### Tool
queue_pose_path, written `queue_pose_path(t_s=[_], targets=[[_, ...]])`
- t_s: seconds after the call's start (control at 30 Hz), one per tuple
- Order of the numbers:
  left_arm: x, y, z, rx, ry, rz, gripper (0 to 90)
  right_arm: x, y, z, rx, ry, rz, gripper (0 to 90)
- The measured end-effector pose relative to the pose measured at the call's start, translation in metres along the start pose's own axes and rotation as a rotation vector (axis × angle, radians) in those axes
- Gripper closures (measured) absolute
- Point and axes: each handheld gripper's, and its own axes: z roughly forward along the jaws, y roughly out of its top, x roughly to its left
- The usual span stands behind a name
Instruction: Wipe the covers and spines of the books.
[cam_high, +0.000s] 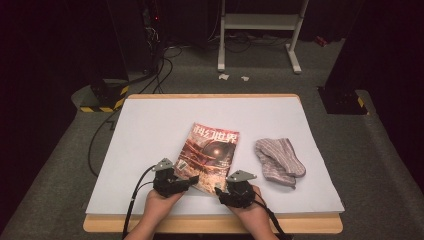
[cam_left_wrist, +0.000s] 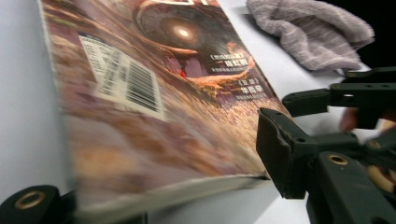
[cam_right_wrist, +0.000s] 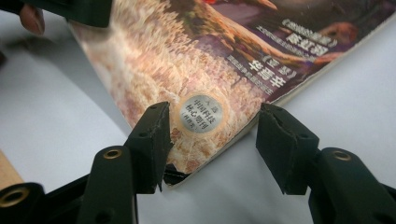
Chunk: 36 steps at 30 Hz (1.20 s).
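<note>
A magazine (cam_high: 210, 152) with a reddish-brown cover lies on the white table sheet (cam_high: 150, 125), tilted a little. My left gripper (cam_high: 192, 180) reaches in at the magazine's near left corner. In the left gripper view that gripper (cam_left_wrist: 154, 186) straddles the near edge of the magazine (cam_left_wrist: 154, 93); the right jaw stands at the edge and the cover hides most of the left jaw. My right gripper (cam_high: 220, 191) sits at the near right corner. There the right gripper (cam_right_wrist: 215, 116) has the magazine corner with its round silver sticker (cam_right_wrist: 200, 114) between wide-apart jaws.
A crumpled grey striped cloth (cam_high: 279, 160) lies to the right of the magazine. The table's wooden front edge (cam_high: 210, 225) runs just under the hands. Cables (cam_high: 100, 140) trail off the table's left side, and a white stand (cam_high: 260, 30) is on the floor beyond.
</note>
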Motion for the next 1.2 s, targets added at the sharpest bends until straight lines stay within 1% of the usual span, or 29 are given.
queue_pose_path(t_s=[0.03, 0.07, 0.17, 0.27, 0.4, 0.47, 0.5, 0.63, 0.73, 0.83, 0.87, 0.93, 1.03, 1.1, 1.2], targets=[[0.001, 0.001, -0.002, -0.006, 0.001, 0.006, 49.0, 0.002, 0.0, 0.0, 0.0, -0.006, -0.01, 44.4], [0.002, 0.001, -0.004, -0.015, 0.015, 0.009, 49.1, 0.002, 0.0, 0.0, -0.004, -0.007, -0.01, 44.2], [0.007, 0.001, -0.011, -0.035, 0.034, -0.01, 50.3, -0.001, -0.002, 0.0, -0.008, 0.013, 0.004, 44.1], [0.008, 0.0, -0.012, -0.047, 0.047, -0.014, 51.7, -0.002, -0.002, 0.0, -0.009, 0.019, 0.009, 44.0], [0.006, -0.001, -0.01, -0.06, 0.065, -0.007, 52.9, -0.002, -0.002, 0.0, -0.009, 0.016, 0.013, 44.1], [0.005, -0.002, -0.009, -0.068, 0.07, -0.01, 53.1, -0.002, -0.002, 0.0, -0.009, 0.016, 0.017, 44.1], [0.005, -0.002, -0.008, -0.068, 0.072, -0.008, 53.2, -0.002, -0.003, 0.001, -0.009, 0.018, 0.027, 44.2], [0.003, -0.001, -0.002, -0.061, 0.081, 0.001, 53.4, 0.0, -0.003, 0.001, -0.015, 0.014, 0.032, 44.3], [0.003, 0.0, 0.001, -0.072, 0.095, 0.002, 54.5, 0.004, -0.002, 0.002, -0.016, -0.004, 0.019, 44.3], [0.003, 0.003, 0.003, -0.078, 0.111, -0.012, 57.7, 0.009, -0.001, 0.002, -0.017, -0.018, 0.003, 44.2], [0.003, 0.003, 0.004, -0.08, 0.117, -0.01, 58.3, 0.01, -0.001, 0.002, -0.018, -0.021, -0.002, 44.2], [0.003, 0.005, 0.007, -0.082, 0.126, -0.014, 58.6, 0.012, -0.001, 0.003, -0.02, -0.023, 0.003, 44.2], [0.003, 0.006, 0.011, -0.076, 0.128, -0.023, 58.8, 0.013, -0.001, 0.003, -0.024, -0.03, 0.008, 44.3], [0.003, 0.006, 0.014, -0.071, 0.139, -0.013, 61.5, 0.014, -0.001, 0.003, -0.025, -0.034, 0.007, 44.3], [0.003, 0.007, 0.015, -0.069, 0.144, -0.006, 64.1, 0.014, -0.002, 0.003, -0.027, -0.034, 0.01, 44.3]])
